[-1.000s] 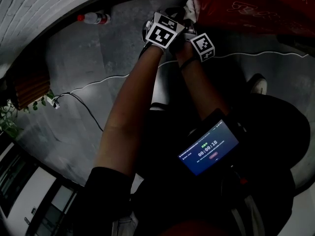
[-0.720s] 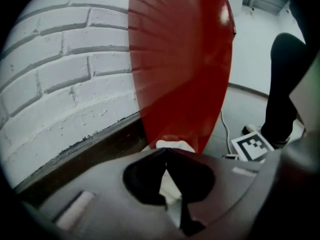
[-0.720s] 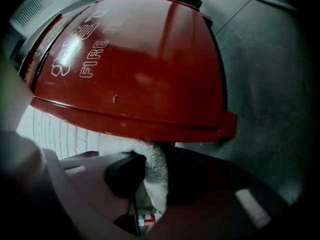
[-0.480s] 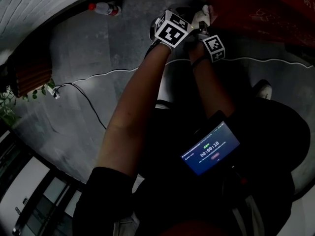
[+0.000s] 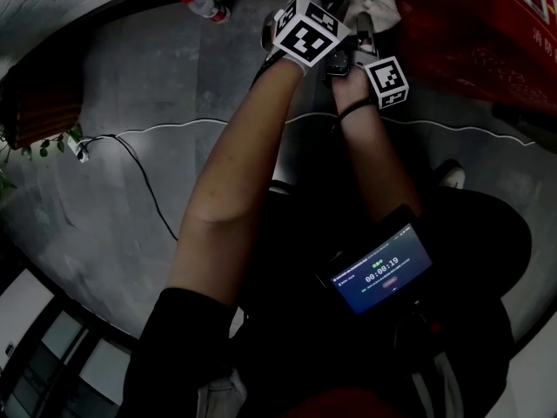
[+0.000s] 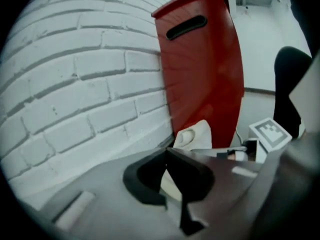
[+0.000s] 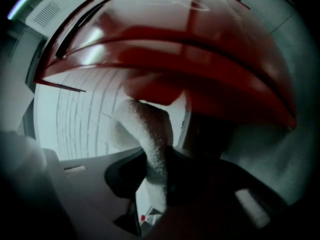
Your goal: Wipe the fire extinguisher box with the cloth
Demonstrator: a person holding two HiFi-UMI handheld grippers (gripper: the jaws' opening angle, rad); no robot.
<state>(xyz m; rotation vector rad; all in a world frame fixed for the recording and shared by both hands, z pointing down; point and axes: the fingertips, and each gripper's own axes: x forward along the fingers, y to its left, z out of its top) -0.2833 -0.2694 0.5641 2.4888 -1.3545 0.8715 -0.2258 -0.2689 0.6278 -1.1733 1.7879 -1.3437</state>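
Right gripper [image 7: 155, 179], jaws clamped on cloth [image 7: 145, 129], has moved nearer the fire extinguisher box [image 7: 190, 59]; left gripper [image 6: 166, 156] jaws closed, empty

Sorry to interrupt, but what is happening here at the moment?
A person is working with a gripper in each hand. The right tongs pinch a white fluffy cloth up against the red fire extinguisher box beside the white brick wall. The left tongs are shut and empty, close alongside.

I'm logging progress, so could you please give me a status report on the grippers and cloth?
Right gripper shut on cloth. Left gripper shut, empty. Cloth at fire extinguisher box, by brick wall. Nothing in the way.
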